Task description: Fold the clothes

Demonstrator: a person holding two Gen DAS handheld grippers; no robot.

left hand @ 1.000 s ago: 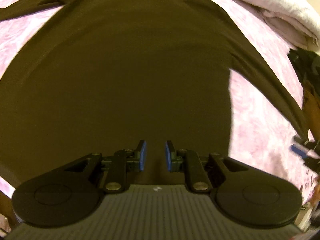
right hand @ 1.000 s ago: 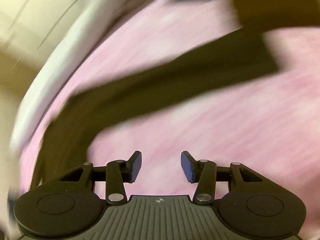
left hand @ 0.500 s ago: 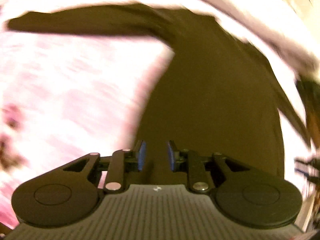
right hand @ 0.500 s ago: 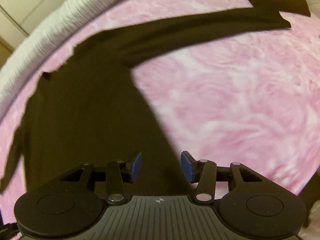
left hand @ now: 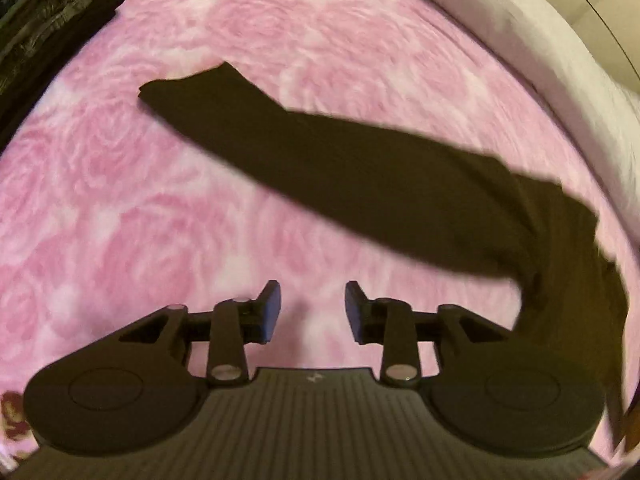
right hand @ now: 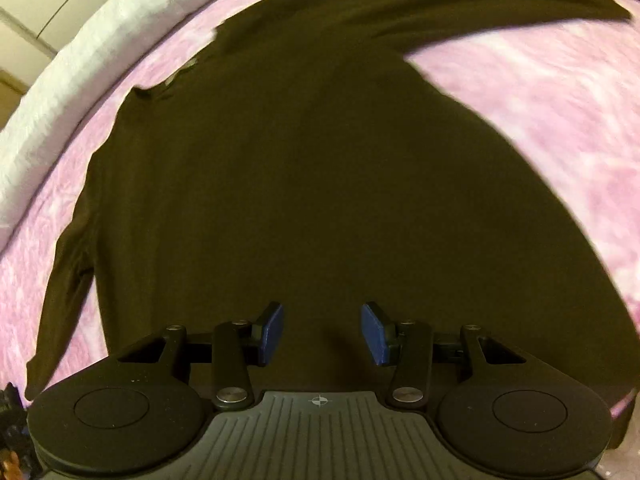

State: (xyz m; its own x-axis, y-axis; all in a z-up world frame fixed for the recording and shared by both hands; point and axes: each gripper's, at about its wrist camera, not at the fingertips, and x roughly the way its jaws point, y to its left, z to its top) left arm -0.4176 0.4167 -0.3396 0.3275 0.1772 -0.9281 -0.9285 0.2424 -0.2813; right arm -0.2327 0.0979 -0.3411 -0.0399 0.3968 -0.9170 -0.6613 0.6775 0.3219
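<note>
A dark brown long-sleeved shirt [right hand: 312,184] lies spread flat on a pink rose-patterned bedcover [right hand: 552,92], collar toward the white bedding. In the right wrist view my right gripper [right hand: 322,334] hangs open over the shirt's lower body, nothing between its blue pads. In the left wrist view one sleeve [left hand: 352,176] stretches from the shirt's body at right to a cuff at upper left. My left gripper [left hand: 313,312] is open above the bare bedcover [left hand: 120,200], just short of that sleeve.
A white duvet or pillow edge [left hand: 532,32] runs along the far side of the bed, also the white duvet [right hand: 80,64] at upper left. A pile of dark clothes [left hand: 44,20] sits at the left wrist view's upper left.
My left gripper swung left off the shirt's body to the sleeve and opened wider. My right gripper moved from the other sleeve over the shirt's body, still open.
</note>
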